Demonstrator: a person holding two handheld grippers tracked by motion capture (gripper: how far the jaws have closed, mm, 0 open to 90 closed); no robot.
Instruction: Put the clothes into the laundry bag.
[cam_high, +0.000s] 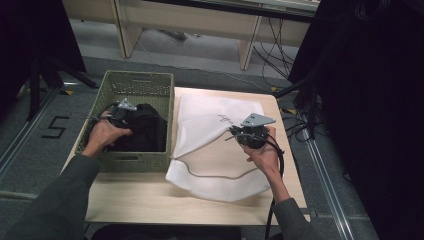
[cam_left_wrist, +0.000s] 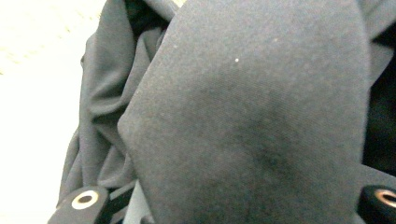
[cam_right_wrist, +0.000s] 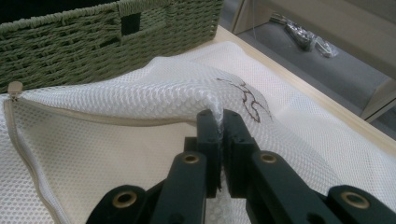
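Mesh bag (cam_high: 220, 150) lies lengthwise away from person, right tool (cam_right_wrist: 219, 122) pinching its upper layer.

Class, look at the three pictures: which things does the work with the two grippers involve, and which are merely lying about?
In use:
- white mesh laundry bag with a zip, pinched by the right gripper
- black cloth garment, at the left gripper
- green woven basket holding the garment

Lying about:
- black cables on the floor
- pale wooden furniture legs behind the table

Place: recording lab | Shown by: black curtains (cam_high: 370, 100), tripod legs (cam_high: 45, 75), floor marking "5" (cam_high: 56, 127), loose cables (cam_high: 280, 50)
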